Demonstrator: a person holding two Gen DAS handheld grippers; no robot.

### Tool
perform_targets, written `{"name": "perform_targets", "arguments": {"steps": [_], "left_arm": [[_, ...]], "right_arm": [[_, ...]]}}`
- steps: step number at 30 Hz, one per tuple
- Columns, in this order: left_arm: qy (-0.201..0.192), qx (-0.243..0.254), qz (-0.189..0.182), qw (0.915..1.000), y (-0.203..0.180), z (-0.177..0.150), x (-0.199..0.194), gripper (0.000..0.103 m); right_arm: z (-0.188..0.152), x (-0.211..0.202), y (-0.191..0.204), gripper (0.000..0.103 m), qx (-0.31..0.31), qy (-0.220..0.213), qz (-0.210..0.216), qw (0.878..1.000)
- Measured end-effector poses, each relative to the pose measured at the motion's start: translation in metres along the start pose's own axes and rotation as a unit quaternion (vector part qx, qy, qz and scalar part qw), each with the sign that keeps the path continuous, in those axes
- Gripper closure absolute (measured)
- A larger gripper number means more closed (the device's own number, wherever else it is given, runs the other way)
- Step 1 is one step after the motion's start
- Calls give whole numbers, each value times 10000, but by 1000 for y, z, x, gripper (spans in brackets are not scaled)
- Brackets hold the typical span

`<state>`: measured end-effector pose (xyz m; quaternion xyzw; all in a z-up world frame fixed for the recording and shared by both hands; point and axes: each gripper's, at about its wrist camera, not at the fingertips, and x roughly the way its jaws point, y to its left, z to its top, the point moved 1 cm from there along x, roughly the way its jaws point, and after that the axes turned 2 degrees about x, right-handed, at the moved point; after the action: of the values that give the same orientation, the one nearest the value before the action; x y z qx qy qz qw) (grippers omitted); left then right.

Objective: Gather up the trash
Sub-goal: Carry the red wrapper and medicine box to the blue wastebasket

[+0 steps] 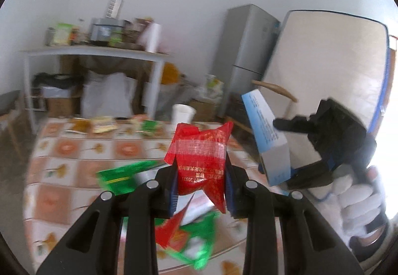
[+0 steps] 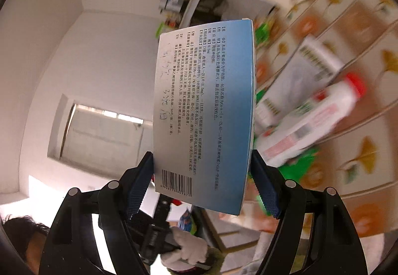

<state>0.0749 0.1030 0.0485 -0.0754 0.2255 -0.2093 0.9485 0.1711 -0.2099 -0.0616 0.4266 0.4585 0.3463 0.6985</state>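
Observation:
My left gripper is shut on a red plastic snack wrapper and holds it above the tiled tablecloth. My right gripper is shut on a blue and white medicine box, held tilted in the air; the box and that gripper also show at the right of the left wrist view. Green wrappers lie on the table under the left gripper. A white bottle with a red cap and a white packet lie on the table in the right wrist view.
A white paper cup and several small wrappers sit at the table's far edge. Beyond stand a cluttered white side table, a grey fridge, a leaning mattress and a wooden chair.

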Motion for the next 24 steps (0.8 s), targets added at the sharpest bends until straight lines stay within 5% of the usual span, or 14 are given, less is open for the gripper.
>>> {"name": "perform_targets", "arguments": {"steps": [9, 16, 20, 24], "left_arm": [[933, -189, -1337, 9864, -80, 42, 110, 74], [2210, -285, -2348, 9462, -175, 43, 226, 72], [2994, -180, -2622, 9172, -236, 24, 290, 71], [3556, -56, -2631, 8968, -286, -1, 344, 70]], "right_arm": [[19, -132, -68, 31, 502, -1446, -411, 9874], [12, -237, -150, 31, 1278, -2511, -737, 9567], [6, -271, -209, 31, 1874, -2825, -788, 9375], [0, -293, -273, 31, 2512, -2977, -744, 9180]]}}
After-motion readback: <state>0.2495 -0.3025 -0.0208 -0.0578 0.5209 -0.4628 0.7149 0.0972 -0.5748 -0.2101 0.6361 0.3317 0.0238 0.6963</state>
